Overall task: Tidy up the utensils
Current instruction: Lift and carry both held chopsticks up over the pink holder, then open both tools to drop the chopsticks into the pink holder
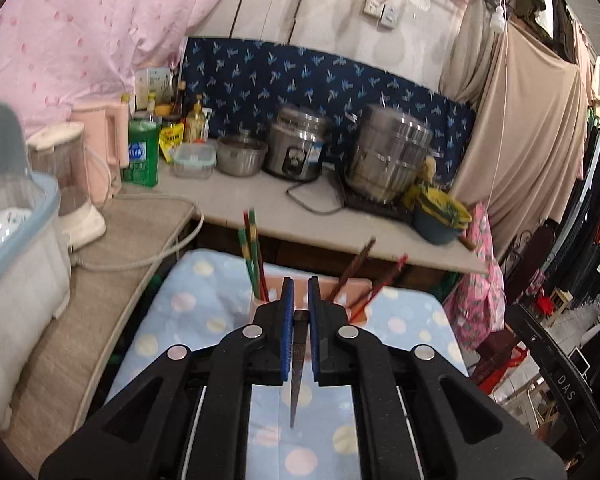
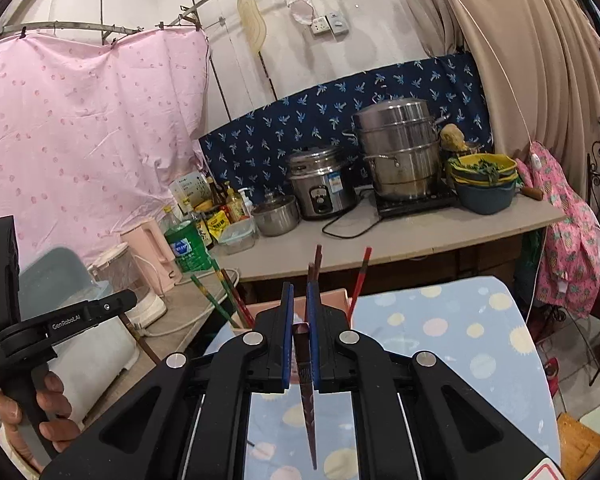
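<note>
My left gripper [image 1: 300,284] is shut on a dark chopstick [image 1: 297,368] that hangs point-down between its blue pads. My right gripper [image 2: 299,286] is likewise shut on a dark patterned chopstick [image 2: 307,400] hanging tip-down. Just past both sets of fingertips stands a pink utensil holder [image 1: 356,290] [image 2: 332,298] on a blue dotted cloth [image 1: 204,292] [image 2: 460,320]. Green and red chopsticks [image 1: 252,256] lean in its left end, brown and red ones [image 1: 364,268] [image 2: 362,276] in its right. Both grippers are raised above the cloth.
A hand [image 2: 52,400] holds the left gripper's handle at the left edge of the right wrist view. Behind the holder runs a counter [image 1: 340,240] with a rice cooker [image 1: 296,148], a steamer pot [image 1: 388,156], a metal bowl [image 1: 240,156], a green bottle [image 1: 142,152] and a blender [image 1: 72,184].
</note>
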The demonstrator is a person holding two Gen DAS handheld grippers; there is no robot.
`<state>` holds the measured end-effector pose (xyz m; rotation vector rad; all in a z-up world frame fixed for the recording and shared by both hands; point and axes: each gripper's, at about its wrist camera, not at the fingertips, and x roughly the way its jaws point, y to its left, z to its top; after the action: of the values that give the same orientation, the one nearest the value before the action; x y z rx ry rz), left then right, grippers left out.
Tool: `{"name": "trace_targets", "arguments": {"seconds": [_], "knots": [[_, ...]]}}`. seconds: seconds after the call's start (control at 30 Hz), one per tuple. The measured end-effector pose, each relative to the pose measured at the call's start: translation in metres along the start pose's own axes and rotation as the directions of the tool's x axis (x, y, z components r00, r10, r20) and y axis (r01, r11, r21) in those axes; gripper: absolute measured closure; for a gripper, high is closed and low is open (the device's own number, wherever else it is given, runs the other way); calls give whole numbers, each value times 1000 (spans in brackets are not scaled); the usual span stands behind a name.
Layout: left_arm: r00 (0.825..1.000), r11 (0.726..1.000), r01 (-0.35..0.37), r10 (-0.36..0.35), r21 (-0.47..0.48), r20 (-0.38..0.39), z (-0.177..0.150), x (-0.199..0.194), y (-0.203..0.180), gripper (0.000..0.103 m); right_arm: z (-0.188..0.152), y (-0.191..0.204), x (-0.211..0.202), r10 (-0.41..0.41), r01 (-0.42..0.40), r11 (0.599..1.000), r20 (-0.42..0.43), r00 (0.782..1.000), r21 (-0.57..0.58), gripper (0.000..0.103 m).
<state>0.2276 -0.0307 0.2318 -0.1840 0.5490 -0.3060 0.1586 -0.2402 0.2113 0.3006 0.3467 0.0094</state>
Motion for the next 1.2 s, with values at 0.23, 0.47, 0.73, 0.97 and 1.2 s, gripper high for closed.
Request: {"name": "trace_targets", "arguments": {"seconds": [0.23, 0.47, 0.73, 0.97, 1.2], "knots": [[990, 1000, -10, 12, -19, 137, 58, 15, -9, 96, 67, 16, 40, 38, -39, 999, 103, 994, 11, 97], [983, 998, -43, 48, -35, 175, 83, 51, -3, 96, 99, 23, 88, 49, -53, 998, 141, 989, 25, 97], [987, 998, -53, 58, -36, 149, 83, 77, 5, 96, 91, 16, 129, 33, -37, 998, 94, 995, 41, 97], [982, 999, -37, 42, -30, 182, 97, 68, 4, 96, 62, 5, 157, 14, -15, 999, 17, 1000, 44, 97], [980, 998, -55, 59, -28, 189, 97, 79, 8, 96, 42, 0, 170, 2, -1, 999, -29, 1000, 36, 97]]}}
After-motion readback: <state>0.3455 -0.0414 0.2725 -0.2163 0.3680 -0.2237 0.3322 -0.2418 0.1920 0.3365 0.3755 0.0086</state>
